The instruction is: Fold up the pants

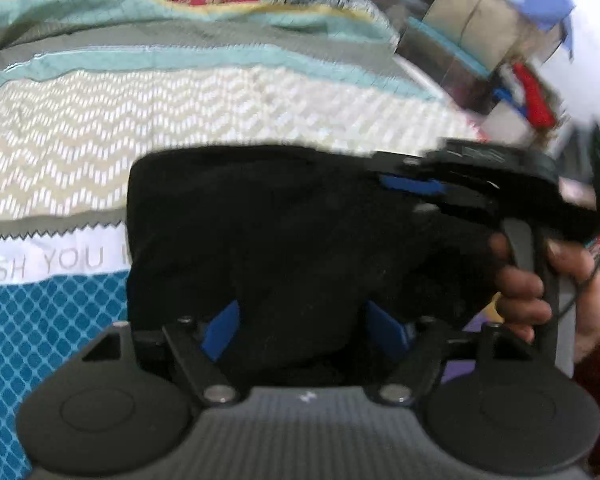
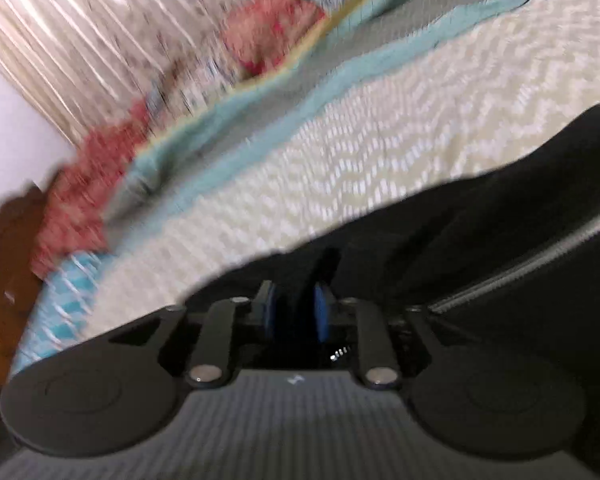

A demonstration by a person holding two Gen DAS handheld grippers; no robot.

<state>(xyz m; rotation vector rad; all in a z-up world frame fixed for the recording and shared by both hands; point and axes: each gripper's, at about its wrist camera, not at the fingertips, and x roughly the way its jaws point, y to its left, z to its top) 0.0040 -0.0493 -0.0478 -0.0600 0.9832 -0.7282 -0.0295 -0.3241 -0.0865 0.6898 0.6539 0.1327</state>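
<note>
The black pants (image 1: 284,240) lie in a folded bundle on the patterned bedspread (image 1: 180,112). My left gripper (image 1: 302,330) sits low over the near edge of the bundle. Its blue pads (image 1: 220,332) stand wide apart with black cloth lying loosely between them, so it is open. In the right wrist view, my right gripper (image 2: 296,312) has its blue pads (image 2: 322,312) close together, pinching a ridge of the pants (image 2: 480,220). A grey zipper line (image 2: 532,256) runs along the cloth on the right. The left view shows the right gripper (image 1: 416,192) at the bundle's far right corner, in a hand (image 1: 524,292).
The bedspread has chevron, teal and grey bands and a white strip with lettering (image 1: 56,264). Floral pillows (image 2: 260,40) lie at the far end. Boxes and clutter (image 1: 492,40) stand beyond the bed's right side. A wooden floor (image 2: 4,264) shows past the bed's left edge.
</note>
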